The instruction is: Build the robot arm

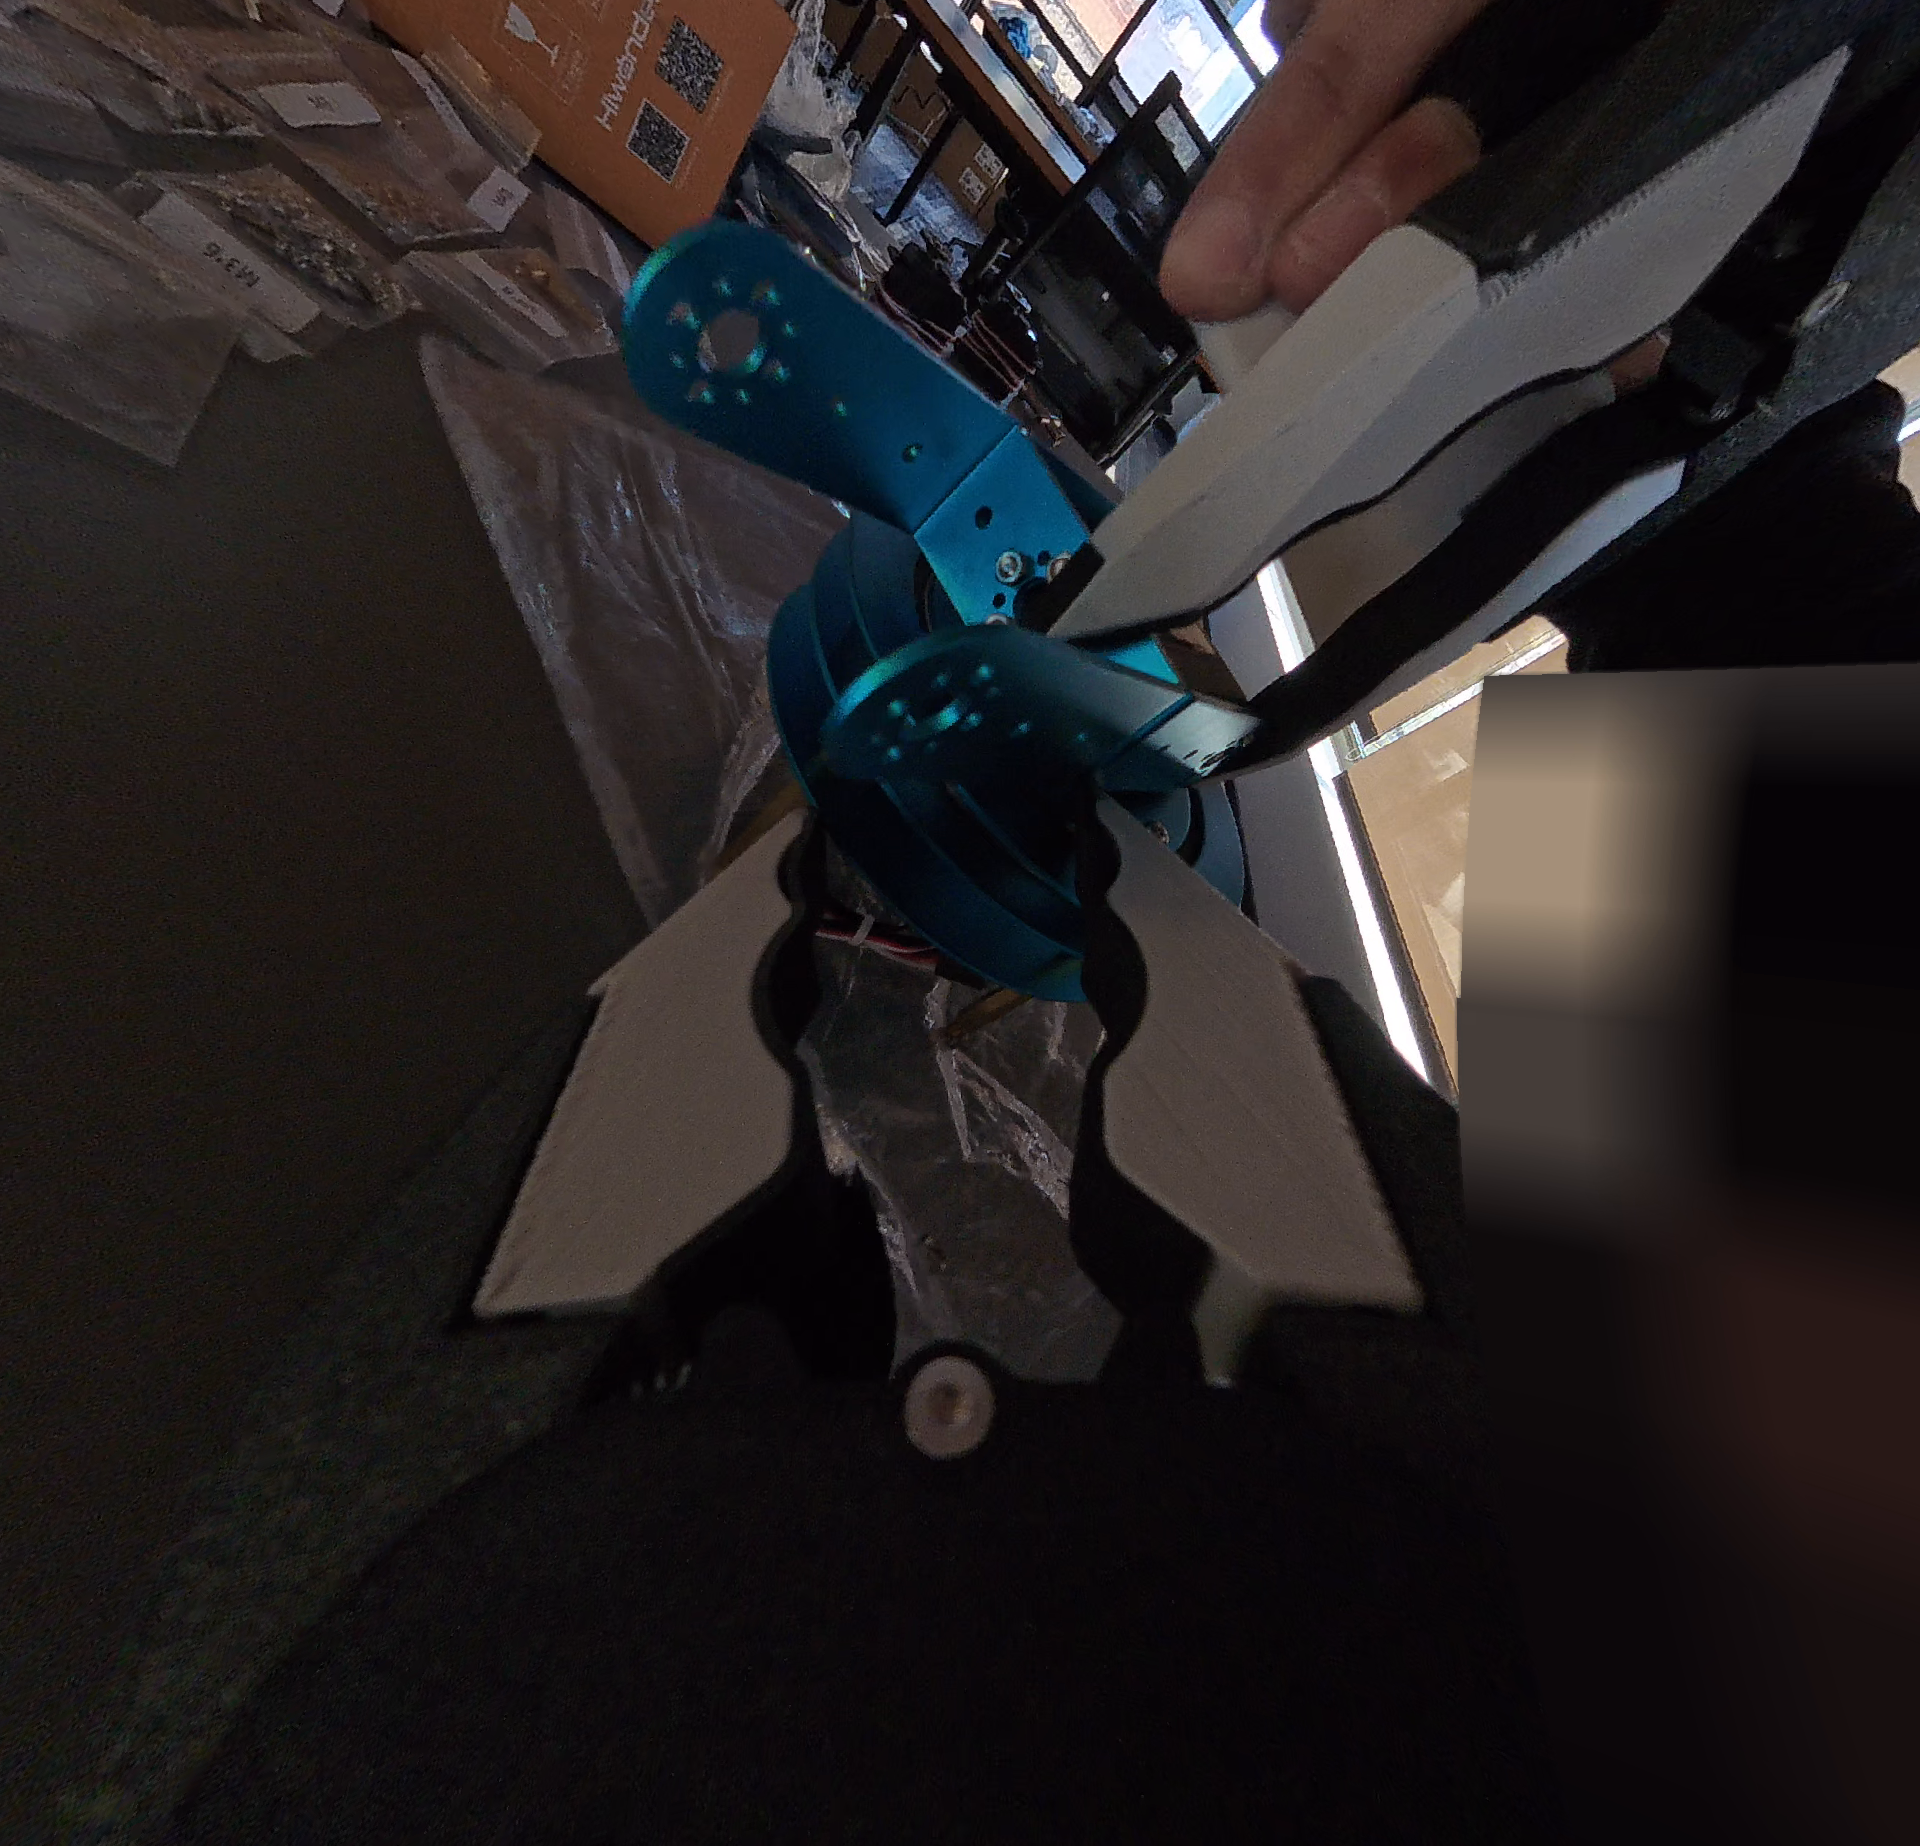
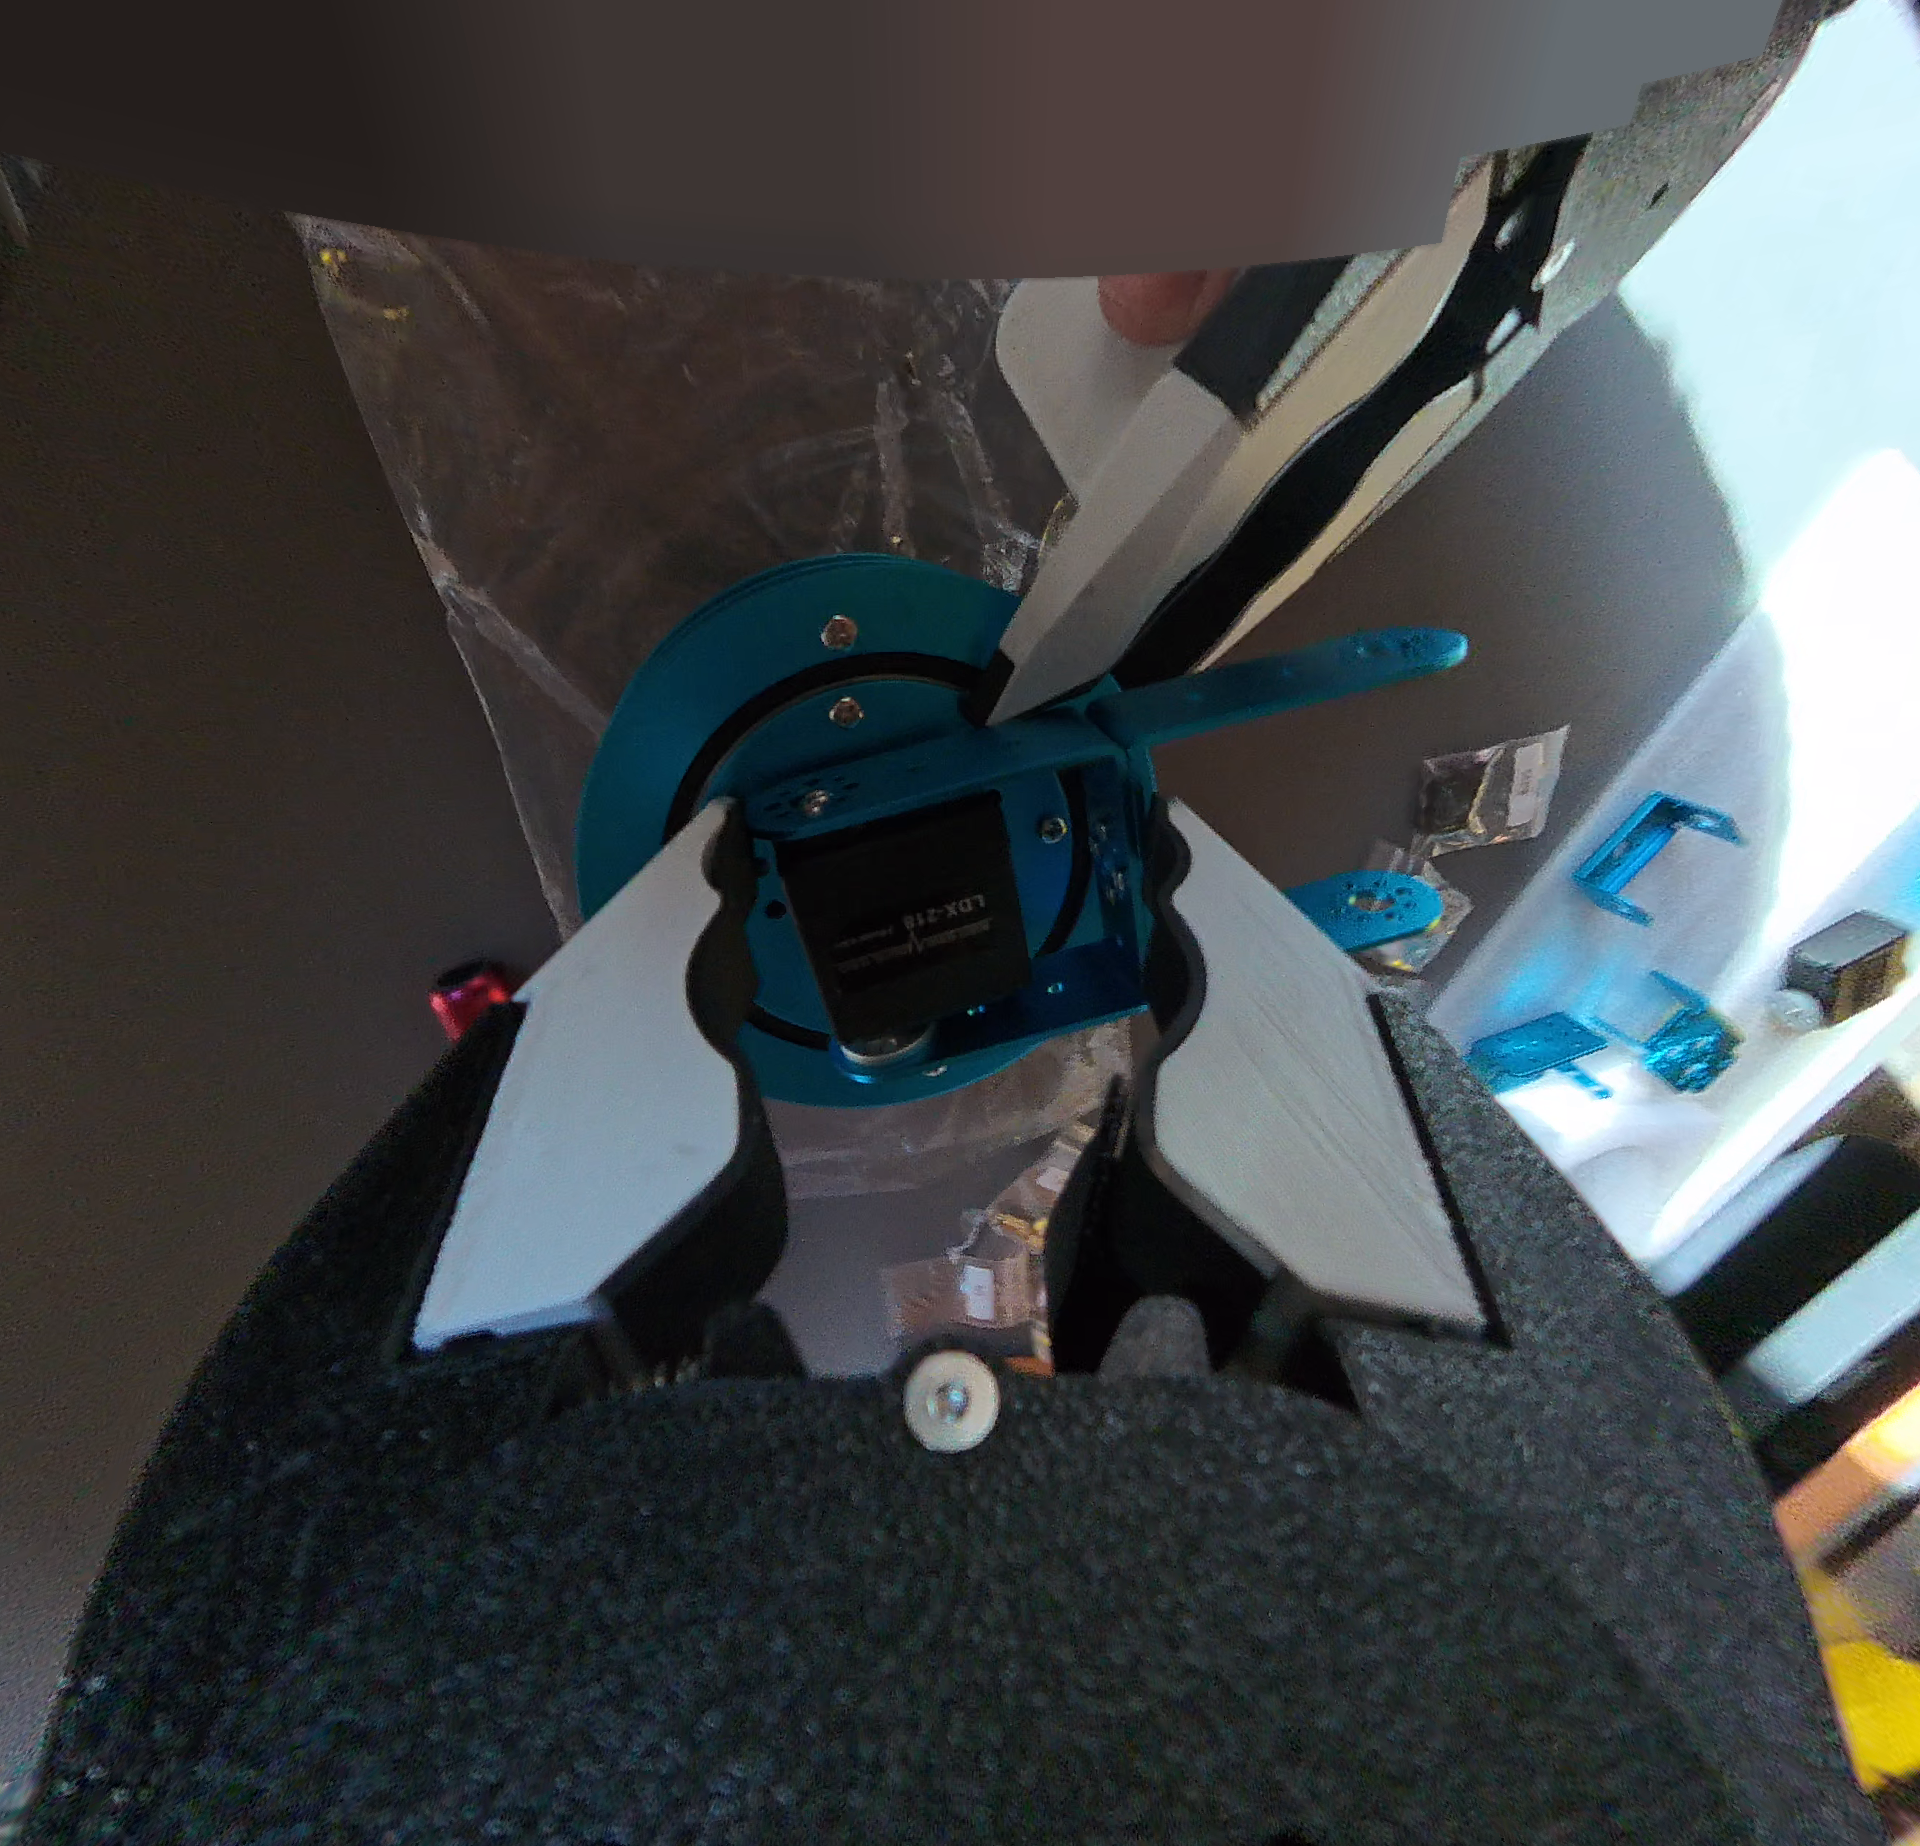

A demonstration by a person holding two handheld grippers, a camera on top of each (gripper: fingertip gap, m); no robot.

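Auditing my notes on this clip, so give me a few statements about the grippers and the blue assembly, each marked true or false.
1. The right gripper has a finger on either side of the blue bracket that carries the black servo. True.
2. The left gripper hangs clear of the assembly. False: its fingers straddle the blue round base.
3. A clear plastic bag lies under the assembly. True.
4. The loose bracket off to the side is red. False: it is blue.

Two grippers (image 2: 940, 840) (image 1: 940, 861), one blue assembly (image 2: 831, 757)
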